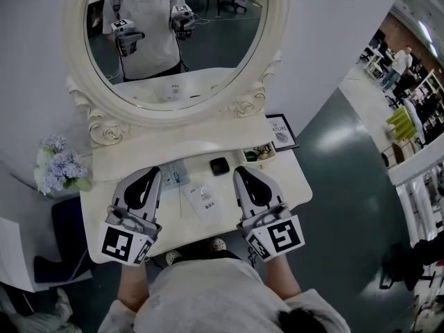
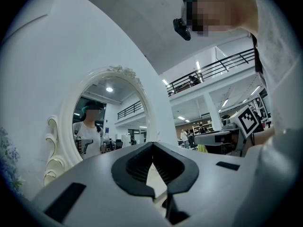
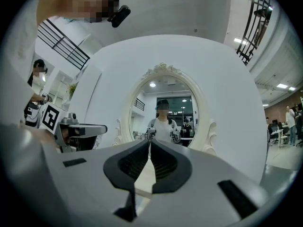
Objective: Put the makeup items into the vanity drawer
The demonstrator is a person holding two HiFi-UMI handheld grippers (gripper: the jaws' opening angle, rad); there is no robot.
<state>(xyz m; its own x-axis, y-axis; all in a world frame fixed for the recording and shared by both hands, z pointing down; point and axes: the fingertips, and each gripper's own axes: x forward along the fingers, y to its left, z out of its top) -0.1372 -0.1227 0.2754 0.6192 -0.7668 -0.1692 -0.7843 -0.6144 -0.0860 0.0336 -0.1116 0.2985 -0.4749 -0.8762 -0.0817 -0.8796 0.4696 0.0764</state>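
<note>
The vanity surface (image 1: pixel 291 186) sits below a large oval mirror (image 1: pixel 277 19) in a white carved frame, and the makeup items lie out on top of it. A small black compact (image 1: pixel 220 166) rests toward the back, roughly midway between the two tools. A clear sachet (image 1: pixel 202 198) lies nearer the front edge, and a blue-tinted packet (image 1: pixel 173 175) lies just left of it, close to the tip of the left tongs (image 1: pixel 152 173). A shallow tray (image 1: pixel 273 151) at the rear right holds small things too tiny to name. The left tongs hover over the left half of the surface and the right tongs (image 1: pixel 241 172) over the right half. Both point toward the mirror, well apart from each other, and neither touches any item. In the left gripper view the left tongs (image 2: pixel 152 148) are pressed together at the tip with nothing between the black ribbed pads. The right gripper view shows the same of the right tongs (image 3: pixel 149 144) — tips meeting, empty. A framed picture (image 1: pixel 281 132) leans at the back right corner, and a bunch of pale blue flowers (image 1: pixel 61 166) stands off the left end. The mirror reflects the person in a light T-shirt holding both tools.
</note>
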